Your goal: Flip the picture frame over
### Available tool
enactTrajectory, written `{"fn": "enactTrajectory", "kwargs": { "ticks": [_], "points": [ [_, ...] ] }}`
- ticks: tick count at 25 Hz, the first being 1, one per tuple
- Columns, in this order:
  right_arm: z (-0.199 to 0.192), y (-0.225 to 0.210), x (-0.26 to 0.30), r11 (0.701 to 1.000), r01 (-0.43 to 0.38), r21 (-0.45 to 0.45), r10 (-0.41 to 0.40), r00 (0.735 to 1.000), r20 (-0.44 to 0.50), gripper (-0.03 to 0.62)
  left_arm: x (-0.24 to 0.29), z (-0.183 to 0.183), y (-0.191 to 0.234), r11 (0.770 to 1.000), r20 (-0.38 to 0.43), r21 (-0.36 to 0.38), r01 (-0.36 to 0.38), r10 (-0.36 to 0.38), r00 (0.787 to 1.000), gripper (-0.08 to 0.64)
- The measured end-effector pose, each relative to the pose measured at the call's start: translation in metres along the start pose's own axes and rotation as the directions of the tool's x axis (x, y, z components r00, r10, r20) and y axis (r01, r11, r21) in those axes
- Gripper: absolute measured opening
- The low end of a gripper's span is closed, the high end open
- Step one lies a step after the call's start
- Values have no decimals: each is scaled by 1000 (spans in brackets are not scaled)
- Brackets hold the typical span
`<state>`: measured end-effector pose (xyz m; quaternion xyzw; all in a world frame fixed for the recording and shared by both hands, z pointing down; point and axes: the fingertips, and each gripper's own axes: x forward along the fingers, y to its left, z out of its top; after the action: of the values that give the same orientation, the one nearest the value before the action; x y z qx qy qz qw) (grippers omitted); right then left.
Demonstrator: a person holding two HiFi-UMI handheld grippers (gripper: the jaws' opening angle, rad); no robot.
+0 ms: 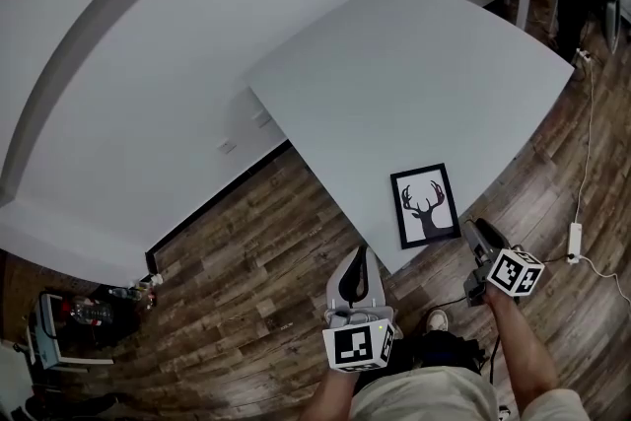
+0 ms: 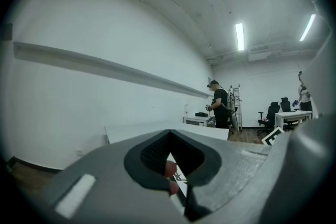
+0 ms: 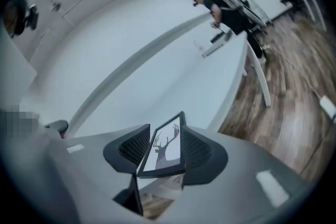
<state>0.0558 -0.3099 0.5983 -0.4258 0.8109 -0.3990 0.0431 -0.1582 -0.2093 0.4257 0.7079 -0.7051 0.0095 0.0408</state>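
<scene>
L gripper [image 1: 361,257] sits at bottom centre, off the near edge of the table [image 1: 414,64] & over the wood floor [image 1: 246,251]. It points level w/ jaws drawn together on nothing; its own view shows only a sliver of gap, w/ a strip of the frame visible thru it. Prob. parked there to keep clear, since a light flat frame needs just one gripper. Next, the picture frame [image 1: 426,204] lies flat on the table by the near edge, deer print facing up, black border all round. Being this close to the edge, its short side can be reached w/o leaning over the table. R gripper [image 1: 475,230] hovers just beside the frame's near right corner, nose tipped slightly down toward it, jaws apart. In its own view the frame lines up in the gap betw. the pads, but the pads don't press it, so it's unheld. Can't tell from here whether deer-up is the start side or the flipped side.
</scene>
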Motion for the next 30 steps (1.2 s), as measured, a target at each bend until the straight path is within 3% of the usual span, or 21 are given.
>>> {"fn": "enactTrajectory", "kwargs": {
  "ticks": [2, 6, 9, 11, 16, 30],
  "points": [
    [18, 27, -6, 977, -7, -212, 12, 1000, 23, 204, 3, 2, -1, 1000, 7, -1, 5, -5, 1000, 0],
    [48, 83, -18, 846, -1, -533, 56, 995, 86, 156, 5, 7, 0, 1000, 7, -4, 4, -4, 1000, 0],
    [63, 114, -27, 751, 26, -660, 86, 987, 137, 102, 4, 7, 0, 1000, 14, -3, 9, -9, 1000, 0],
    [70, 128, -31, 718, 39, -695, 103, 981, 161, 67, 4, 8, 1, 1000, 21, -3, 12, -12, 1000, 0],
    [73, 144, -37, 677, 65, -733, 91, 981, 171, 25, 2, 12, 5, 1000, 33, -4, 10, -10, 999, 0],
    [69, 154, -45, 676, 72, -734, 97, 978, 185, 23, -3, 12, 6, 999, 55, 12, 31, -31, 998, 0]
  ]
}}
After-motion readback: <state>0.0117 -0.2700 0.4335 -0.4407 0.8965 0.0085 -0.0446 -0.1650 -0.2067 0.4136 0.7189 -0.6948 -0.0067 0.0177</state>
